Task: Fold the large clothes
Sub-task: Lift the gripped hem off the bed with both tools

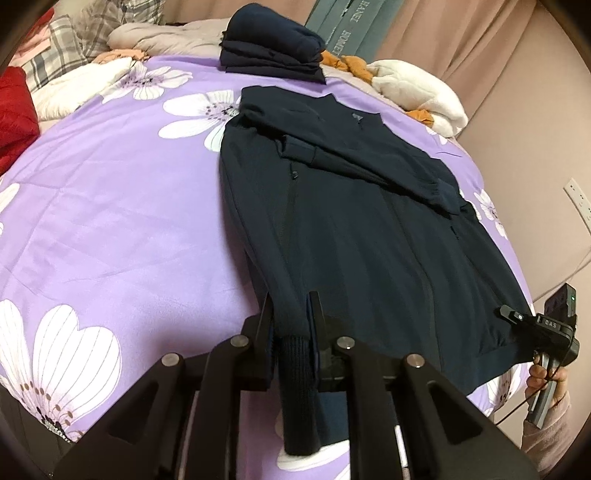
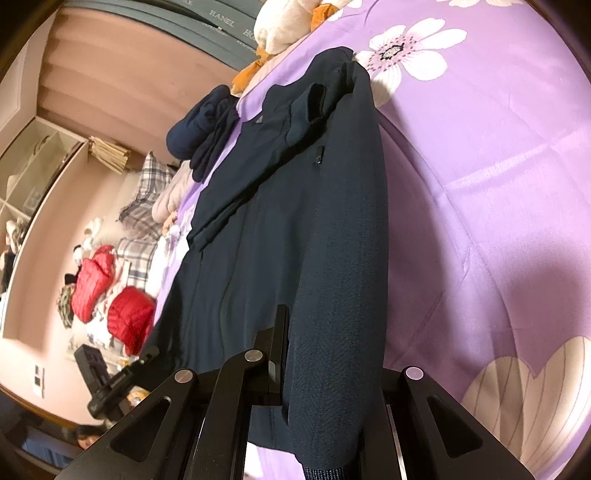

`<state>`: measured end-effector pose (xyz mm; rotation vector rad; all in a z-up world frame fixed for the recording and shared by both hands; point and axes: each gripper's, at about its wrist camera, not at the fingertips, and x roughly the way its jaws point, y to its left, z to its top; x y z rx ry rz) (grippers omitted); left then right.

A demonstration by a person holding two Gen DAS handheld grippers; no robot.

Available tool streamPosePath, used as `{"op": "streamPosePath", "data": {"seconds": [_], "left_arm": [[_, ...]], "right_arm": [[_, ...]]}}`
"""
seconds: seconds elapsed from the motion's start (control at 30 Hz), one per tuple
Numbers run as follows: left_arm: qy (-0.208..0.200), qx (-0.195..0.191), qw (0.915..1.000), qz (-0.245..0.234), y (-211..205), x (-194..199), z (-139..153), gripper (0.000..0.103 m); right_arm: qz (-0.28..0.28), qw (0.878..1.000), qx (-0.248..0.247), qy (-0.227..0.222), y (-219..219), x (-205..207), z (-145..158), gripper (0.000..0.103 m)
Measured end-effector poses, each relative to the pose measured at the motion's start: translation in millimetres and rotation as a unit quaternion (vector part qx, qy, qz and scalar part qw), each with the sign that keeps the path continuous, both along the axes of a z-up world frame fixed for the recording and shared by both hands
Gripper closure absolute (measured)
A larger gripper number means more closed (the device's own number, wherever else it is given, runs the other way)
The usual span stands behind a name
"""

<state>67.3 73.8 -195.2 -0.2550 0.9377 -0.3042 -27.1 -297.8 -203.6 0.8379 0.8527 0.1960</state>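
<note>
between both grippers' jaws (image 1: 291, 321), jacket hem (image 1: 295, 354).

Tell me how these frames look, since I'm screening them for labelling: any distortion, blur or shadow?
Left wrist view: strong fisheye bulge curves the purple bedspread, dark vignette in the corners, navy jacket loses detail. Right wrist view: the scene appears rotated, the left claw and room at the left edge are soft, and a shadow darkens the bedspread beside the jacket.

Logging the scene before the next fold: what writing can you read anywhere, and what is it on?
"HANEL": grey-green boards against the wall behind the bed, repeated; the other lines are cut off or blurred.
"OAS" or similar: right gripper body, uncertain.
Chest logo on the dark jacket: too small to read.
</note>
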Motion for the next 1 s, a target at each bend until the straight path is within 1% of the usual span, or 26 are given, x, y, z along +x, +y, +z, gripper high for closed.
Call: {"op": "streamPosePath", "data": {"seconds": [0.03,0.1,0.17,0.23,0.3,0.33,0.37,0.43,0.5,0.57,0.7,0.87,1.0], "left_arm": [[0.004,-0.004,1.0000,0.001,1,3,-2,0.081],[0.010,-0.014,0.9999,0.000,2,8,-4,0.076],[0.017,-0.025,0.9996,-0.002,2,14,-7,0.068],[0.027,-0.036,0.9990,-0.002,3,21,-11,0.068],[0.040,-0.048,0.9980,0.002,5,29,-17,0.070],[0.045,-0.054,0.9975,0.004,7,32,-19,0.072],[0.047,-0.060,0.9971,0.009,9,33,-21,0.084],[0.055,-0.066,0.9962,0.017,14,33,-23,0.099],[0.057,-0.075,0.9952,0.026,21,29,-24,0.099],[0.056,-0.084,0.9946,0.025,24,23,-24,0.099],[0.035,-0.096,0.9948,-0.007,20,9,-14,0.099],[0.009,-0.095,0.9947,-0.040,8,-1,4,0.099],[-0.003,-0.097,0.9934,-0.061,0,-9,17,0.099]], "right_arm": [[0.000,1.000,0.001,0.001,0,0,0,0.091],[-0.001,1.000,0.002,0.003,-1,-1,-1,0.089],[-0.003,1.000,0.006,0.007,-1,0,-2,0.089],[-0.005,1.000,0.005,0.010,-3,1,-4,0.089],[-0.005,1.000,0.002,0.014,-4,2,-6,0.089],[-0.004,1.000,0.001,0.018,-4,3,-7,0.088],[-0.004,1.000,0.000,0.019,-4,4,-7,0.088],[-0.004,1.000,-0.001,0.022,-5,5,-9,0.088],[-0.004,1.000,0.001,0.023,-5,5,-11,0.088],[-0.004,1.000,-0.005,0.022,-5,2,-12,0.088],[0.001,1.000,-0.012,0.013,-2,-1,-9,0.091],[0.015,1.000,-0.002,-0.021,1,-7,7,0.092],[0.024,0.999,0.000,-0.039,4,-12,16,0.093]]}}
